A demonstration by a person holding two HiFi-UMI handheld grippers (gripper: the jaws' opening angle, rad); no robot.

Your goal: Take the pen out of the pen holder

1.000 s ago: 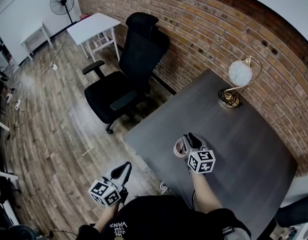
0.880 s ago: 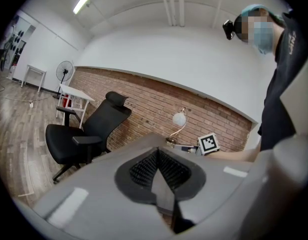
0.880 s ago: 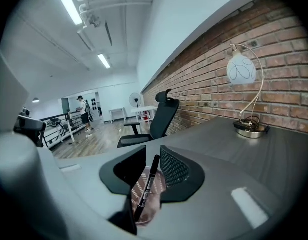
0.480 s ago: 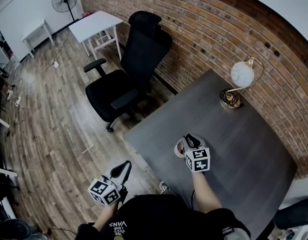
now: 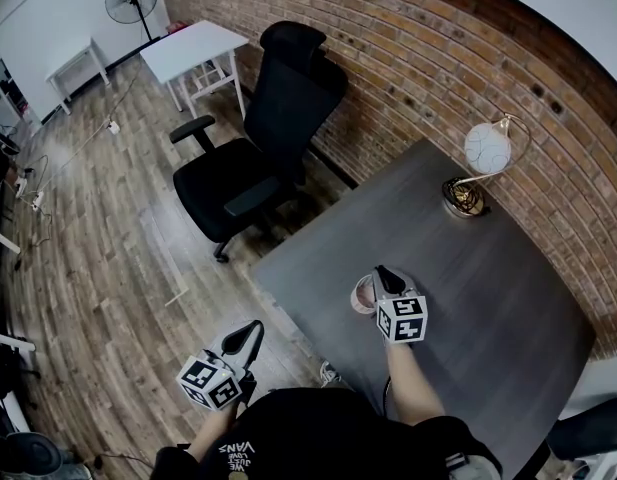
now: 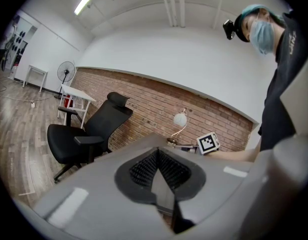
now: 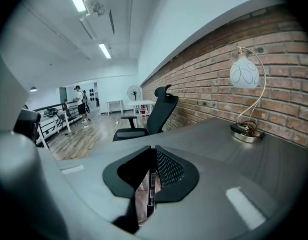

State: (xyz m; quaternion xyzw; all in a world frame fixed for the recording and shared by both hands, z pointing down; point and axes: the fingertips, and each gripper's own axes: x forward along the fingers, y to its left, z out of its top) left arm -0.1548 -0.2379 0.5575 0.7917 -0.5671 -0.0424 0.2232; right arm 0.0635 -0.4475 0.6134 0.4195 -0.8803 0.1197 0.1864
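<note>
Brick wall (image 5: 408, 58) backs the grey desk (image 5: 488, 268). Right gripper (image 5: 385, 278) has its jaws clamped on an upright black pen (image 7: 151, 189) at the pink holder (image 5: 362, 295) near the desk's edge. Left gripper (image 5: 250, 336) hangs off the desk, jaws together, empty.

Right gripper (image 7: 153, 150) hides lower end of the pen (image 7: 151, 191).

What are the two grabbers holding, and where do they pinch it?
The right gripper pinches the pen near its top end; the rest points down into the pink pen holder. The left gripper is shut and holds nothing.
</note>
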